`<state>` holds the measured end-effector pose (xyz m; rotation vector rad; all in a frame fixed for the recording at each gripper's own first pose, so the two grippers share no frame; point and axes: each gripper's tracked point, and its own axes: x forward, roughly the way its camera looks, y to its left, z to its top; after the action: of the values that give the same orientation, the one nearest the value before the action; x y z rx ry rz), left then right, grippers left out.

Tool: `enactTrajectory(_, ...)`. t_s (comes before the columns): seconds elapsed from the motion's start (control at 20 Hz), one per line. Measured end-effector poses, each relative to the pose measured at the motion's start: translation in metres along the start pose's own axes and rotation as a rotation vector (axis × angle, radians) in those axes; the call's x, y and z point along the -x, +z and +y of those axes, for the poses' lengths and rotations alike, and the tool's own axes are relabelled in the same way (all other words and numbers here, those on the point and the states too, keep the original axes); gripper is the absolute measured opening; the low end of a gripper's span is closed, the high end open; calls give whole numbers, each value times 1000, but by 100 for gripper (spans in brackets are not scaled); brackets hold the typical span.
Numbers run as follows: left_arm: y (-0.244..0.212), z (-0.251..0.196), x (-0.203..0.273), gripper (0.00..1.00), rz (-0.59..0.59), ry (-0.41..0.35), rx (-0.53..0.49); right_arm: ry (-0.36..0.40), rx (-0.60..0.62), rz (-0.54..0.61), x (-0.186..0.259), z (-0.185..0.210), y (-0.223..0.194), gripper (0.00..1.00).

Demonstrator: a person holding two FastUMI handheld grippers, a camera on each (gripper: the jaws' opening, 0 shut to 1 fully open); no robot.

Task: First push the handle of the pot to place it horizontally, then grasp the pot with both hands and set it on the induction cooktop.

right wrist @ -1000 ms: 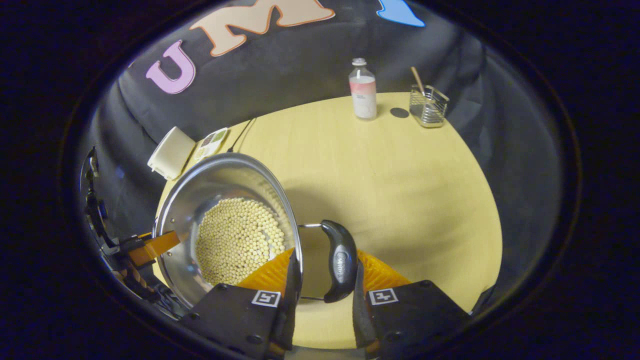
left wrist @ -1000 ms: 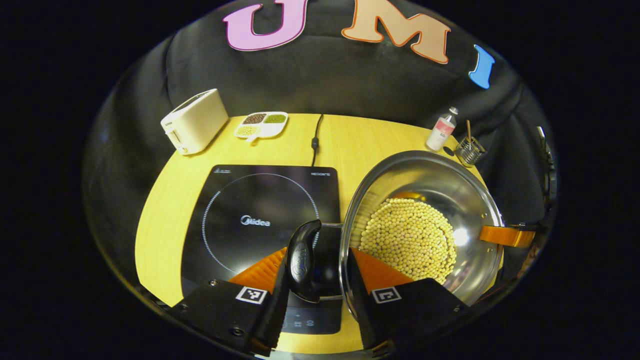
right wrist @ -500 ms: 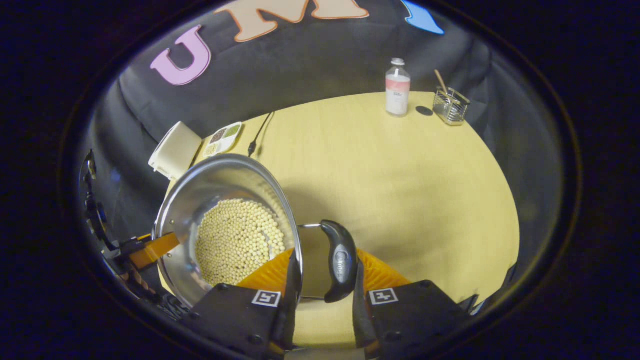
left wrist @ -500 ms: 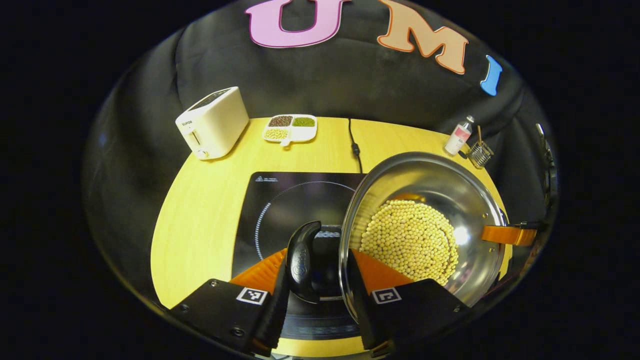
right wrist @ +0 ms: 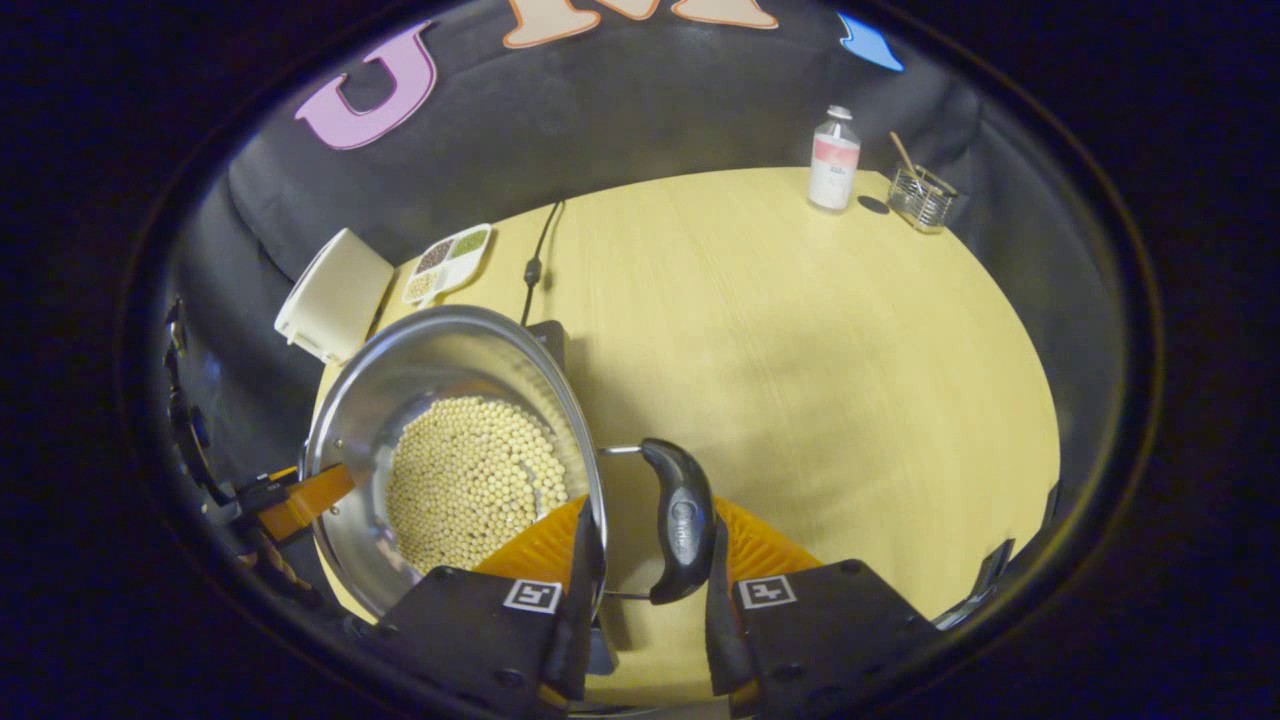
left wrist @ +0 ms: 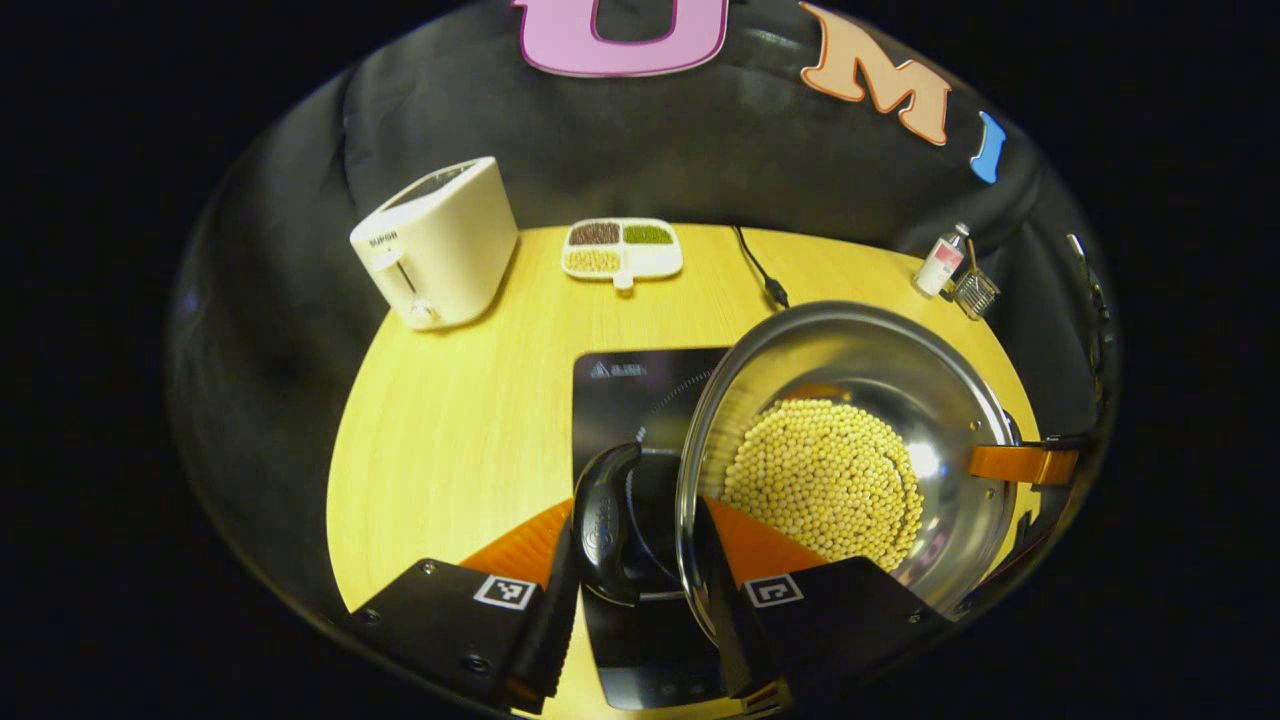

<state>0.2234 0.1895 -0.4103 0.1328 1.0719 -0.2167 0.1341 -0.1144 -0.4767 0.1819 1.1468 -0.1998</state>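
Observation:
A steel pot (left wrist: pixel 850 380) with yellow beans (left wrist: pixel 820 475) in it hangs above the table, partly over the black induction cooktop (left wrist: pixel 630 385). My left gripper (left wrist: pixel 635 520) is shut on the pot's black left handle (left wrist: pixel 603 520), one finger outside the handle and the other inside the rim. In the right gripper view my right gripper (right wrist: pixel 650 525) is shut the same way on the right handle (right wrist: pixel 680 515) of the pot (right wrist: pixel 420 350). A corner of the cooktop (right wrist: pixel 550 340) peeks out behind the pot. Each view shows the other gripper's orange finger at the far rim.
On the yellow table (left wrist: pixel 450 430) stand a white toaster (left wrist: pixel 435 245) and a divided dish of beans (left wrist: pixel 620 248) at the back left. The cooktop's cord (left wrist: pixel 760 275) runs to the back. A small bottle (right wrist: pixel 833 160) and a wire basket (right wrist: pixel 922 197) stand back right.
Both grippers have carried the pot leftwards across the table. The cooktop now lies largely beneath the pot. The grips have not changed.

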Motion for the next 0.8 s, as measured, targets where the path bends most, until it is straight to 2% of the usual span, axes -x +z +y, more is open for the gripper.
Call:
enactTrajectory(0.05, 1, 6, -1, 60, -9, 4, -19, 0, -3, 3, 1, -1, -2, 49)
enactTrajectory(0.2, 4, 16, -2, 62, -34, 13, -33, 0, 5, -7, 5, -5, -1, 49)
enactTrajectory(0.25, 4, 17, -1, 63, -35, 18, -35, 2, 5, -10, 2, -3, -1, 42)
enactTrajectory(0.3, 3, 19, 1, 63, -36, 24, -35, 4, 6, -12, 1, -2, 0, 49)
enactTrajectory(0.45, 2, 23, 3, 65, -40, 54, -11, 18, 10, -12, -3, 2, 0, 49)
enactTrajectory(0.55, 2, 31, 6, 69, -48, 94, -6, 26, 14, -24, -5, 0, 0, 44)
enactTrajectory(0.65, 12, 37, 12, 73, -100, 117, -16, 36, 15, -38, -1, -2, -1, 48)
enactTrajectory(0.7, 20, 37, 15, 77, -133, 122, -27, 39, 15, -41, 0, -5, 4, 53)
enactTrajectory(0.8, 23, 37, 24, 74, -151, 136, -45, 51, 5, -58, 6, -5, 8, 53)
